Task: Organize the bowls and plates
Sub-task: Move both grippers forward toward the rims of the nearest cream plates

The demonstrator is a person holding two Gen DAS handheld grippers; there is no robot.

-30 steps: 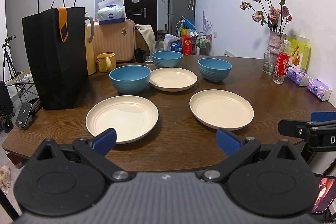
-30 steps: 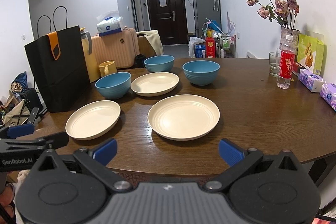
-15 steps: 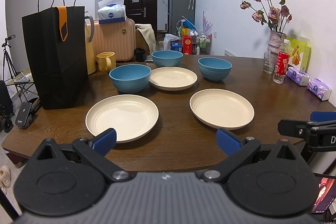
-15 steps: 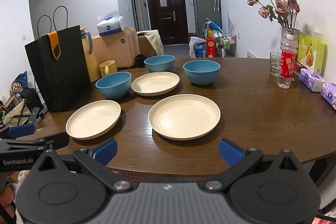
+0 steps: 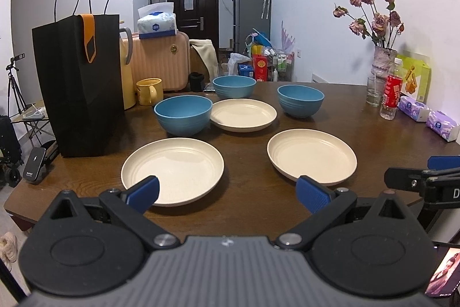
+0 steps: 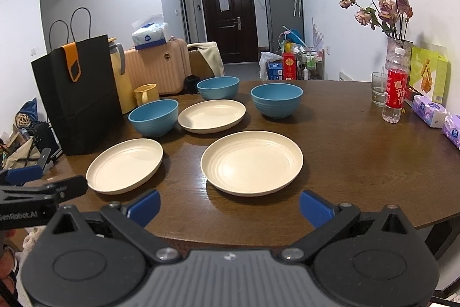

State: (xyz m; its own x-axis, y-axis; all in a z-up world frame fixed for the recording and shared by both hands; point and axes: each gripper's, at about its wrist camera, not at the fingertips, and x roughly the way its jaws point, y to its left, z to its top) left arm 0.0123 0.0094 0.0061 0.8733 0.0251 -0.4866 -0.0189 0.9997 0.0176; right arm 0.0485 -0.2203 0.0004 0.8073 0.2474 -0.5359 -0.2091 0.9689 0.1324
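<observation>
Left gripper (image 5: pixel 227 190): fingers wide apart, empty, short of near-left plate (image 5: pixel 172 170).
Right gripper (image 6: pixel 228 206): likewise, before near-right plate (image 6: pixel 251 161).
Advice: probably slide a finger under the rim; table edge (image 6: pixel 373 232) is close.
Beyond: third plate (image 6: pixel 212 116) among three blue bowls (image 6: pixel 276 100); open tabletop to the right.

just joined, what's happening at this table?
Nothing is being handled yet. A person holds a hand-held gripper in each hand at the near edge of the table; the left hand-held gripper and right hand-held gripper are both open and empty. Three cream plates and three blue bowls sit separately, none stacked. The left one faces the near left plate, the right one the near right plate. A black paper bag stands at the left.
</observation>
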